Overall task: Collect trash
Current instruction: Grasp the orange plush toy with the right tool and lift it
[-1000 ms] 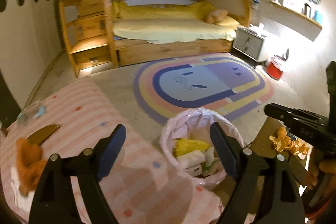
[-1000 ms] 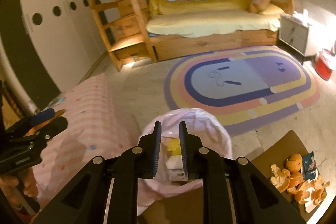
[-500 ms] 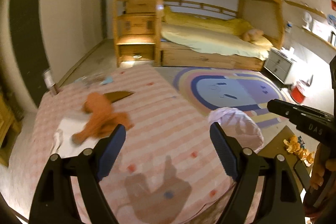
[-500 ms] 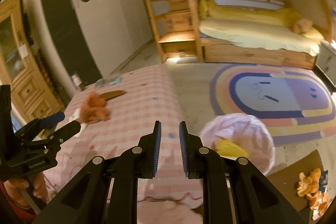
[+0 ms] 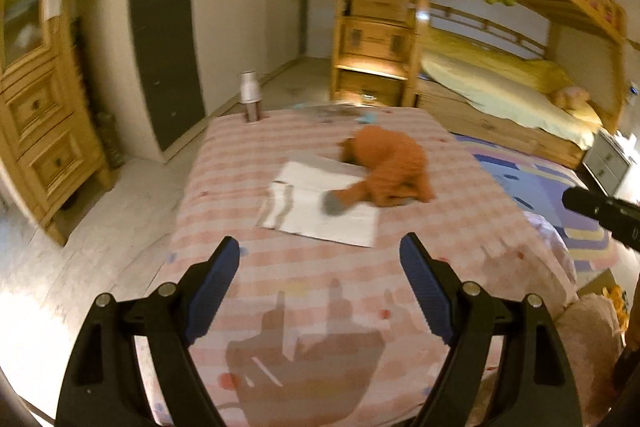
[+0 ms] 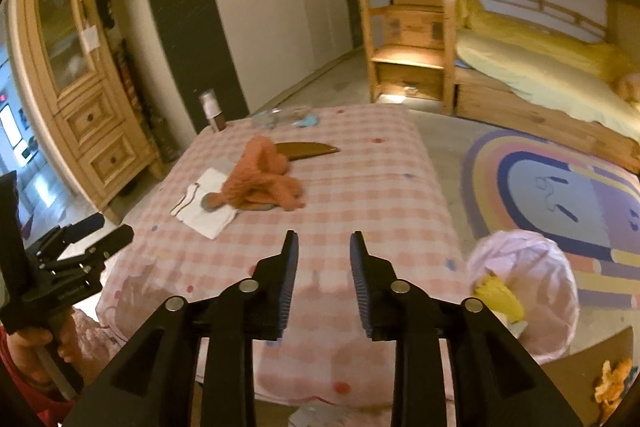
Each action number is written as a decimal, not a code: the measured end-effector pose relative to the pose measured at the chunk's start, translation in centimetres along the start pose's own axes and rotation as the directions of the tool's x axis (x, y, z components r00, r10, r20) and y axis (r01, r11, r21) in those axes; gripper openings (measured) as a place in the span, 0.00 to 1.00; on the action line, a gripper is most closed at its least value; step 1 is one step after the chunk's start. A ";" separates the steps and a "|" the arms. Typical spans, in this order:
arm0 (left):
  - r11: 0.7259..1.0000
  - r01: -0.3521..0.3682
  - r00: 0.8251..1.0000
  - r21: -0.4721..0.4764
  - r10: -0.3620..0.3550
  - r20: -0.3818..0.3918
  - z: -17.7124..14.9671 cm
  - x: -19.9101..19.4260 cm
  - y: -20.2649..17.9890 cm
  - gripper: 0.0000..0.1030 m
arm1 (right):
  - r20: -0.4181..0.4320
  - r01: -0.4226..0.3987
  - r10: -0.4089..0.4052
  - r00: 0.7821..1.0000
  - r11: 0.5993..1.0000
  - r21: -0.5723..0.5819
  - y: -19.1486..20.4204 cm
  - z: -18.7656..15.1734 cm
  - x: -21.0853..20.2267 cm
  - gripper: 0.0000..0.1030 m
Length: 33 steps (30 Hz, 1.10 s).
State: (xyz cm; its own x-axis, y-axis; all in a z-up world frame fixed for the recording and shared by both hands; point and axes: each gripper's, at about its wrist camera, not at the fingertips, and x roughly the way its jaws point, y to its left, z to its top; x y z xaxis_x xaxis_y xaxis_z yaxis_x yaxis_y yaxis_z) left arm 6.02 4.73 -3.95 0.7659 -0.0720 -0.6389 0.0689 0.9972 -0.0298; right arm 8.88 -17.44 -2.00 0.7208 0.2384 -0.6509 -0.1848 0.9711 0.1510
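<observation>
A pink checked table (image 5: 304,267) (image 6: 360,187) holds an orange plush toy (image 5: 388,167) (image 6: 260,179) lying on a white cloth (image 5: 320,211) (image 6: 204,211). A brown banana-shaped peel (image 6: 308,149) and crumpled clear and blue wrappers (image 6: 288,117) lie at the far edge. My left gripper (image 5: 320,267) is open and empty over the near table. My right gripper (image 6: 322,255) is partly open and empty. The pink-lined trash bin (image 6: 532,279) with yellow trash stands right of the table.
A small bottle (image 5: 250,99) (image 6: 212,111) stands at the table's far left corner. Orange peels (image 6: 612,379) lie on cardboard on the floor at right. A wooden cabinet (image 6: 80,79), a bunk bed (image 5: 500,67) and a striped rug (image 6: 560,187) surround the table.
Both grippers swung left from over the trash bin to face the table. The right gripper's jaws have opened from nearly shut. The left stays open.
</observation>
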 end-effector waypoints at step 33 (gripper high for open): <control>0.994 -0.084 0.994 -0.074 0.078 -0.083 1.5 4.6 5.1 0.82 | -0.027 0.076 -0.083 0.996 0.980 -0.186 5.9 5.2 10.0 0.13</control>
State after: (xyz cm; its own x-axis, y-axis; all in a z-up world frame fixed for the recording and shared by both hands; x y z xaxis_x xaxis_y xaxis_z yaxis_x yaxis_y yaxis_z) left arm 10.80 9.45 -5.91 0.7135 0.0078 -0.7006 -0.0432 0.9985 -0.0328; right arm 18.49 -9.27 -3.74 0.7152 0.1567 -0.6811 -0.2501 0.9674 -0.0401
